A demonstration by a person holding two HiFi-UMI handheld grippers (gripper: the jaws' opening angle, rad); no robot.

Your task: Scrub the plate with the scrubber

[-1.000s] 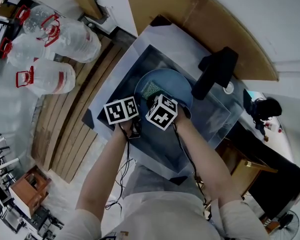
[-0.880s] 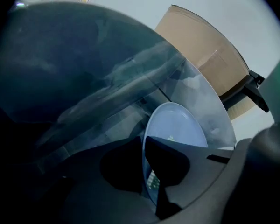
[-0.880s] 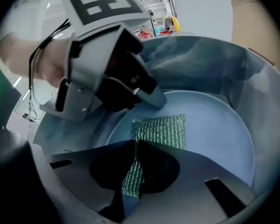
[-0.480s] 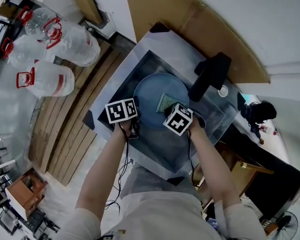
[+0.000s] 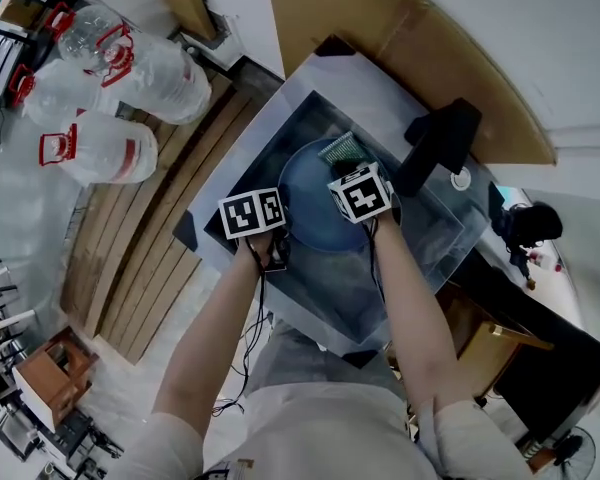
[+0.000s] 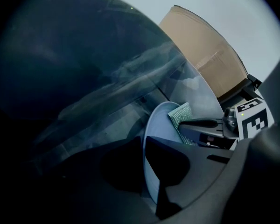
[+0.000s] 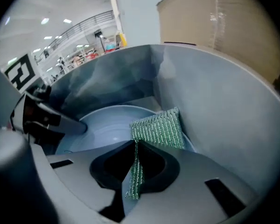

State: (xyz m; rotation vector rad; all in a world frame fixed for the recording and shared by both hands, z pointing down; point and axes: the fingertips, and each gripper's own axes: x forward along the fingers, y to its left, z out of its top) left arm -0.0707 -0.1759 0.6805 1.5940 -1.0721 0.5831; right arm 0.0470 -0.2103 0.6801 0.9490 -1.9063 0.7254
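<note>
Left tongs (image 6: 144, 141): clamped on the near rim of the blue plate (image 6: 161, 125), down in the steel sink (image 5: 435, 230). Right tongs (image 7: 133, 148): pinched on the green scrubber (image 7: 158, 127), at the plate's far edge, seemingly touching it. Hold the rim grip firm; sweep toward the centre with even pressure and overlapping strokes.

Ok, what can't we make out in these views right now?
Head view: right tool hides where the scrubber meets the plate.
Left gripper view: left tool covers the plate's near rim; sink interior too dark.
Right gripper view: tool body hides the plate's near half; any dirt too dim to judge.
</note>
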